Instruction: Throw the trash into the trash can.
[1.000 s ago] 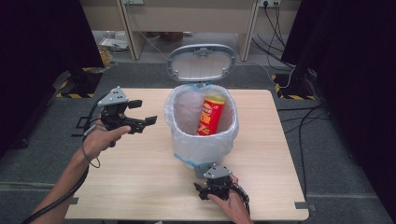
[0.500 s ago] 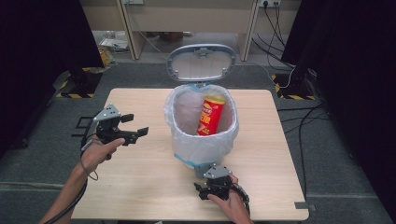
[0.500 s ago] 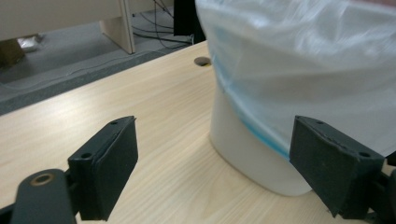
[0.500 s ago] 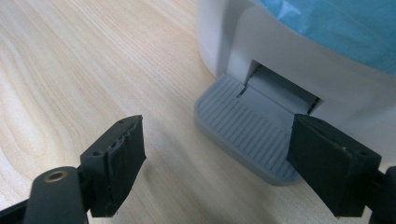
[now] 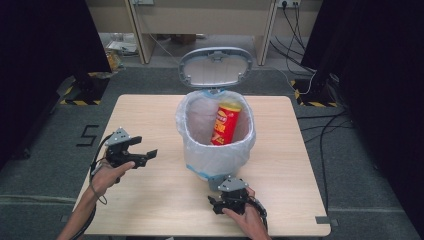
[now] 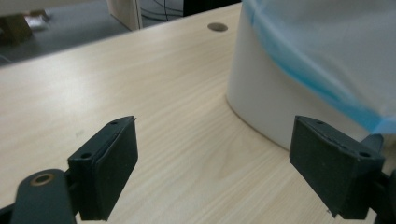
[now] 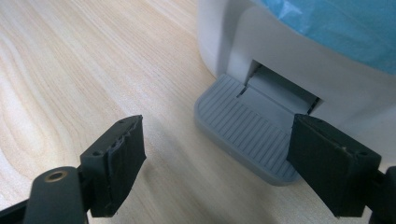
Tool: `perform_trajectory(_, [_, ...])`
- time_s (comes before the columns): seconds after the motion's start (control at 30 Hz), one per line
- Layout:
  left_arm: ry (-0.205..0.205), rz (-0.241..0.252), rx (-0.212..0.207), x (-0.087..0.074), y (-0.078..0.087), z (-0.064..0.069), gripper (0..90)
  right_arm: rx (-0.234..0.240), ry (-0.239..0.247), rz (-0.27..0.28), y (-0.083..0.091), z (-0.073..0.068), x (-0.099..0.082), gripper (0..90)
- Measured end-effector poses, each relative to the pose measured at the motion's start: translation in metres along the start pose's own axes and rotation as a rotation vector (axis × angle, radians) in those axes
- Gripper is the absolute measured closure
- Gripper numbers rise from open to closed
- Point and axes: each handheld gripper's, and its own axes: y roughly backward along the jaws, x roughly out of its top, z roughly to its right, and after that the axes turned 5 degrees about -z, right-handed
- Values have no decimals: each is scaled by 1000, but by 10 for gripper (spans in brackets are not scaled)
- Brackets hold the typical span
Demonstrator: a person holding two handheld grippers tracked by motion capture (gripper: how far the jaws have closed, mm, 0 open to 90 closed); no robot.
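Observation:
A white pedal bin (image 5: 216,150) lined with a clear bag stands mid-table, its grey lid (image 5: 216,67) raised behind it. A red and yellow crisp tube (image 5: 225,125) leans inside. My left gripper (image 5: 145,156) hovers open to the bin's left, jaws pointing at it; the left gripper view has the bin wall (image 6: 261,102) and blue bag hem (image 6: 322,79) ahead at right. My right gripper (image 5: 220,204) rests open on the table at the bin's front. The grey ribbed foot pedal (image 7: 247,130) lies just ahead of its jaws.
The wooden table (image 5: 150,200) has a small round cable hole (image 6: 217,27) near its far edge. Beyond it are desk legs, cables and black curtains. Yellow-black floor markers (image 5: 80,102) flank the table.
My left gripper has dropped and pulled back toward the person, ending lower at the bin's left. The right gripper has stayed by the pedal.

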Motion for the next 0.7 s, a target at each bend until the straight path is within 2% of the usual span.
perform_trajectory(0.07, [5, -6, -4, -7, -2, -1, 149, -1, 1, 2, 0, 0, 0, 190])
perform_trajectory(0.2, [15, -11, 15, -20, -7, -1, 149, 2, 0, 2, 0, 0, 0, 190])
perform_trajectory(0.4, [-10, -45, 39, -36, -16, 2, 149, 1, 0, 1, 0, 0, 0, 189])
perform_trajectory(0.63, [-1, -72, 37, -51, -25, 2, 149, 4, 1, 3, 0, 0, 0, 190])
perform_trajectory(0.7, [-14, -81, 47, -54, -26, 2, 149, 2, 2, 3, 0, 0, 0, 190])
